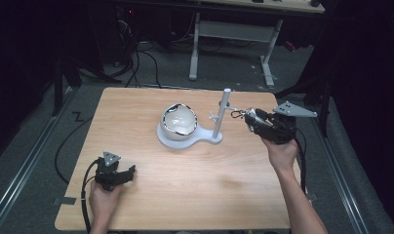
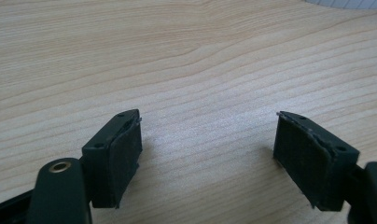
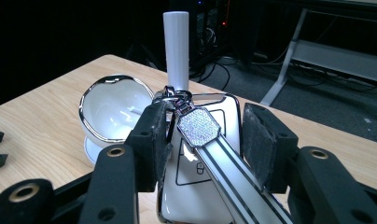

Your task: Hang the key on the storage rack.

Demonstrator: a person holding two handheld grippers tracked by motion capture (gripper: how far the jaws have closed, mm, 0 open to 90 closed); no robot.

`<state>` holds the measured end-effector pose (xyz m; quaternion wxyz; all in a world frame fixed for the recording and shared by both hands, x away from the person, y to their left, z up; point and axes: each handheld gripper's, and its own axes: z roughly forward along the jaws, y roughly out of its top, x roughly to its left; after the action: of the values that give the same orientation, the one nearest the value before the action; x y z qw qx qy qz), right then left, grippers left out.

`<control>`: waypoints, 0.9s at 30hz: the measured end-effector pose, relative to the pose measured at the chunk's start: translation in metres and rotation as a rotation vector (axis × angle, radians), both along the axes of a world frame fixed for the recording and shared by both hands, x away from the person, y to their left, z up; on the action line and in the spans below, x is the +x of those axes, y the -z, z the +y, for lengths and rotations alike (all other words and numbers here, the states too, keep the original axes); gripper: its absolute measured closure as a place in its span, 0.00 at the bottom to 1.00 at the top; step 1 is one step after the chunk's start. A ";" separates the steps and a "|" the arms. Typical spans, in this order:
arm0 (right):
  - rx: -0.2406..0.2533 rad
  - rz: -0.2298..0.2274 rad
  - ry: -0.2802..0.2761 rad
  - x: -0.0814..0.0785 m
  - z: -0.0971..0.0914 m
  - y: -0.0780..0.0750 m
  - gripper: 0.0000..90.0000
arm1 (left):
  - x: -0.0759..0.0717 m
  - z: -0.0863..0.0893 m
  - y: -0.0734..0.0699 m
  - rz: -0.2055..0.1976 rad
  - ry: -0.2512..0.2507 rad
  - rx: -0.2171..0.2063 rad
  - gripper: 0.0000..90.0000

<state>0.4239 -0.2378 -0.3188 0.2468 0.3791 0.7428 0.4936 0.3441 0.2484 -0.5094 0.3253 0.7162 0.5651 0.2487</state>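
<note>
- A dim room with cables and a desk frame surrounds a light wooden table (image 1: 151, 195).
- Past the table's middle stands a white stand (image 1: 205, 139): its base carries a chrome-rimmed white bowl (image 1: 179, 120) on the left and an upright white post with small pegs (image 1: 221, 114) on the right.
- The right gripper (image 1: 248, 117), raised just right of the post, is clamped on a white car key fob with a glittery strap and metal clasp (image 3: 198, 128), clasp leading, probably for hanging on a peg.
- The left gripper (image 1: 129, 171) rests near the left corner, jaws wide apart and empty.

Bare table (image 1: 151, 185) near the person; white stand (image 1: 219, 119) and bowl (image 1: 179, 119) mid-table.
</note>
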 end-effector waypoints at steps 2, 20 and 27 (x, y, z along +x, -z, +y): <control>0.003 0.002 0.001 0.003 0.001 -0.001 0.57 | 0.000 0.000 0.000 0.000 0.000 0.000 0.27; 0.005 0.027 0.032 0.019 0.003 0.003 0.57 | 0.000 0.000 0.000 0.000 0.000 -0.001 0.27; 0.000 0.033 0.041 0.022 0.004 0.005 0.57 | 0.000 0.000 0.000 0.000 0.000 -0.001 0.26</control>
<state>0.4461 -0.2334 -0.3241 0.2445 0.4023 0.7389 0.4821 0.3441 0.2485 -0.5094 0.3256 0.7162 0.5652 0.2482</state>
